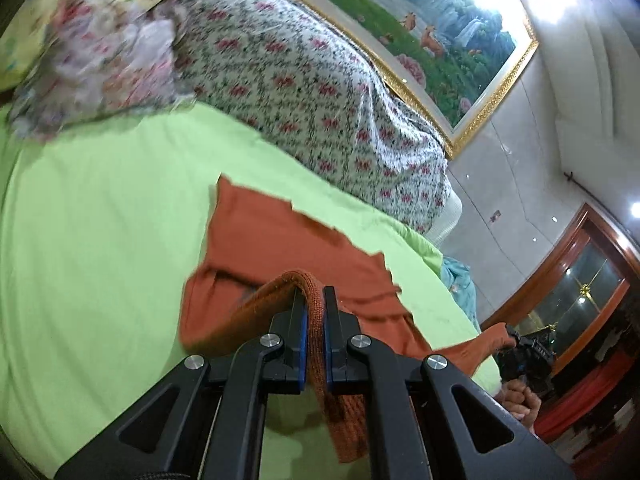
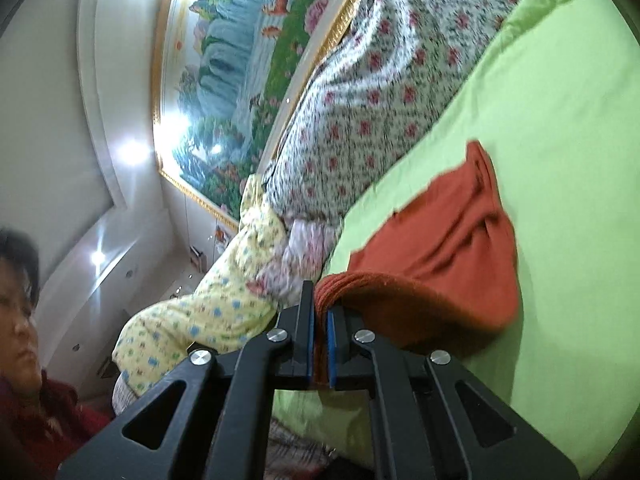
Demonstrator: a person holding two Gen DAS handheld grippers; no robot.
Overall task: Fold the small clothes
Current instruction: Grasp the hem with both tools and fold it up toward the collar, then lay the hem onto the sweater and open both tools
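The rust knit garment lies spread on the green bedsheet, its near ribbed edge lifted. The left hand-held gripper and right hand-held gripper each pinch that edge. Uneven pulling could slip the thick knit free, or drag the garment toward the floral quilt, skewing the fold.
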